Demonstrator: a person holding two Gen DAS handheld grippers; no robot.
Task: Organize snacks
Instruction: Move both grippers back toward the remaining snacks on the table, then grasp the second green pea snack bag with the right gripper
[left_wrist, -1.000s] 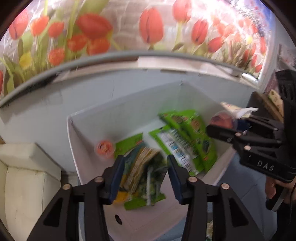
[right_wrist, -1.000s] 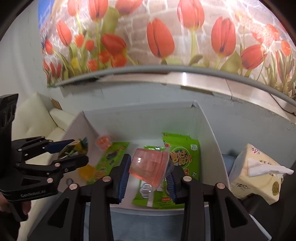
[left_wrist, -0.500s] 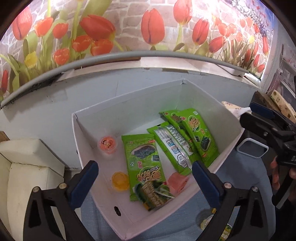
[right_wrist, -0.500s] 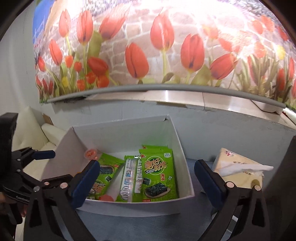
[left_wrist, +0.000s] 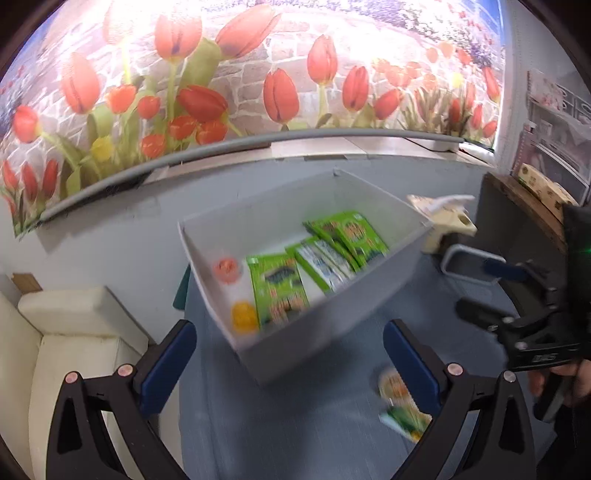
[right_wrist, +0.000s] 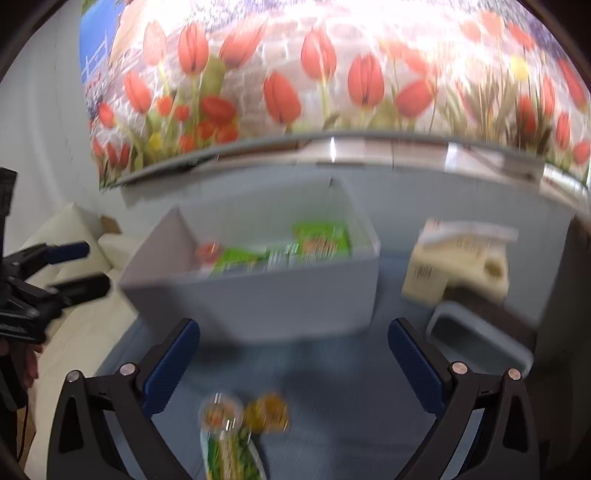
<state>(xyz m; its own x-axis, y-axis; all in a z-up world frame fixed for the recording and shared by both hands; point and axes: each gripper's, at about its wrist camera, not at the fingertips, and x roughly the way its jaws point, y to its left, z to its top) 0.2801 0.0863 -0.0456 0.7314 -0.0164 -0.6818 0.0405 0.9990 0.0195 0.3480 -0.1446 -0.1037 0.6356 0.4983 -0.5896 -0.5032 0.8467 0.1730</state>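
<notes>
A white box (left_wrist: 332, 295) sits on the blue-grey counter (left_wrist: 295, 424) below a tulip mural (left_wrist: 258, 81), holding green snack packets (left_wrist: 280, 291) and small jelly cups (left_wrist: 243, 315). More snacks (right_wrist: 236, 428) lie loose on the counter in front of the box, beside a tissue pack (right_wrist: 458, 258) and cream sofa (left_wrist: 66, 350). The left gripper (left_wrist: 290, 365) and right gripper (right_wrist: 291, 365) both have their jaws spread wide, holding nothing.

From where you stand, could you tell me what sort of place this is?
Probably a home living room: a cream sofa stands beside the blue-covered table, tulip wallpaper covers the wall, and a tissue pack sits near the white snack box.
</notes>
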